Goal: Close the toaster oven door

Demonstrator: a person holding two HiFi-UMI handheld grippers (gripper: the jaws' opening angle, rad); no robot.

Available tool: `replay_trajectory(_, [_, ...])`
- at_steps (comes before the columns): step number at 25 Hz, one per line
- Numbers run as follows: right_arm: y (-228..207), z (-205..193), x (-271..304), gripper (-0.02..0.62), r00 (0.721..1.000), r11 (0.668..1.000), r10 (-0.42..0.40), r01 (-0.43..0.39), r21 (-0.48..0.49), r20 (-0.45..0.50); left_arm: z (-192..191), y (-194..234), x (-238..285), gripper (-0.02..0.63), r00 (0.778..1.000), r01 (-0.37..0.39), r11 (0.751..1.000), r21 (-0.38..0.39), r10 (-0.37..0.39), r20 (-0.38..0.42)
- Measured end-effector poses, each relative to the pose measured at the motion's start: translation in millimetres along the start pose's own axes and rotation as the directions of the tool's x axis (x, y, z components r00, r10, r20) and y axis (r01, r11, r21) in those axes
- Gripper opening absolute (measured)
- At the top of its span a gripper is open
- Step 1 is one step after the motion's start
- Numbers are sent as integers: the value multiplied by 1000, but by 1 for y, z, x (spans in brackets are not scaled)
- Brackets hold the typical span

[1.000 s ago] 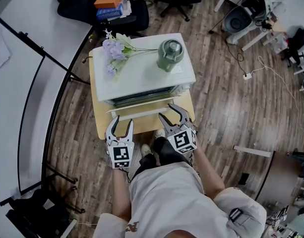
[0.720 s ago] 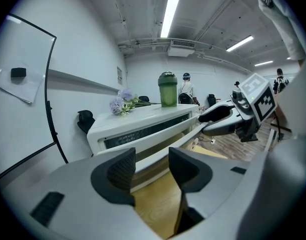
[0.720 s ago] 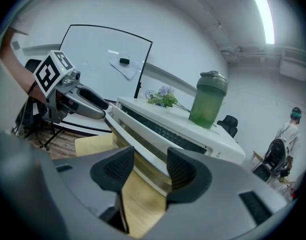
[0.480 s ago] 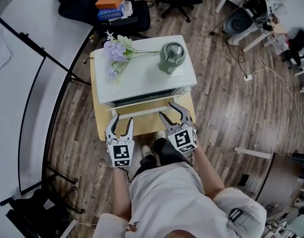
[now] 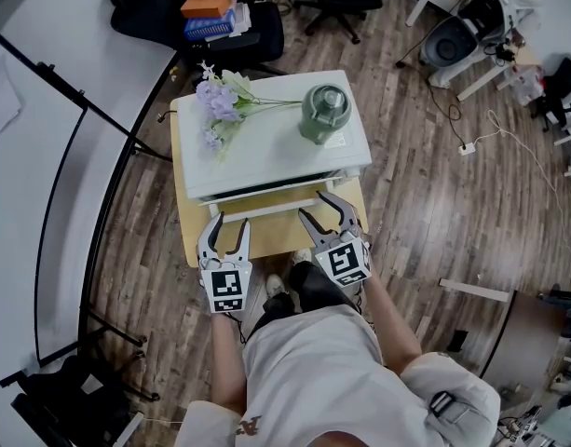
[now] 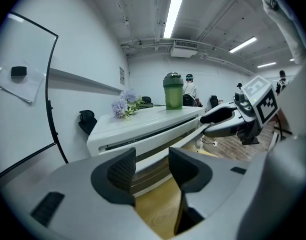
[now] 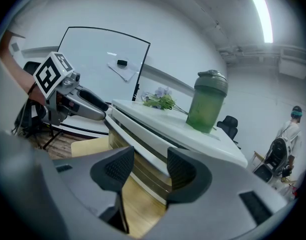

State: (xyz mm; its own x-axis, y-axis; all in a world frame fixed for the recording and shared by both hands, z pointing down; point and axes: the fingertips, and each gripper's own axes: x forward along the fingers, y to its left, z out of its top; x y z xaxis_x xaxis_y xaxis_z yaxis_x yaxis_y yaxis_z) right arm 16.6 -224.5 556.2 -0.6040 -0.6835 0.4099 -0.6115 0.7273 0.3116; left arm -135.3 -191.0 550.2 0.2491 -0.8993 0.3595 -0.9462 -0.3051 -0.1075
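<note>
The white toaster oven (image 5: 266,147) stands on a small wooden table (image 5: 266,233). Its door (image 5: 266,205) is tilted nearly upright, with a narrow dark gap under the top edge. In the left gripper view the door (image 6: 157,136) shows as a white bar just past the jaws. My left gripper (image 5: 229,225) hovers open over the table's front left, apart from the door, with nothing between its pads (image 6: 124,170). My right gripper (image 5: 313,207) is at the door's right end, jaws slightly apart and empty; contact with the door is unclear. The door (image 7: 143,149) runs behind its pads.
A green lidded bottle (image 5: 322,112) and a spray of purple flowers (image 5: 215,105) lie on the oven's top. A whiteboard frame (image 5: 89,212) stands at the left. Black chairs and a bag with books (image 5: 206,17) are behind the table. The person's legs are near the table's front edge.
The oven door has swung up from a more open tilt to almost upright. Both grippers have stayed nearly in place.
</note>
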Motion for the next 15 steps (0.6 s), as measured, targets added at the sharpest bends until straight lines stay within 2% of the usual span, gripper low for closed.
replay_trajectory(15, [-11,5,9,213,1000,1000,1,-1,13,11,8,7,11,201,1000,-9,1000,-5,9,4])
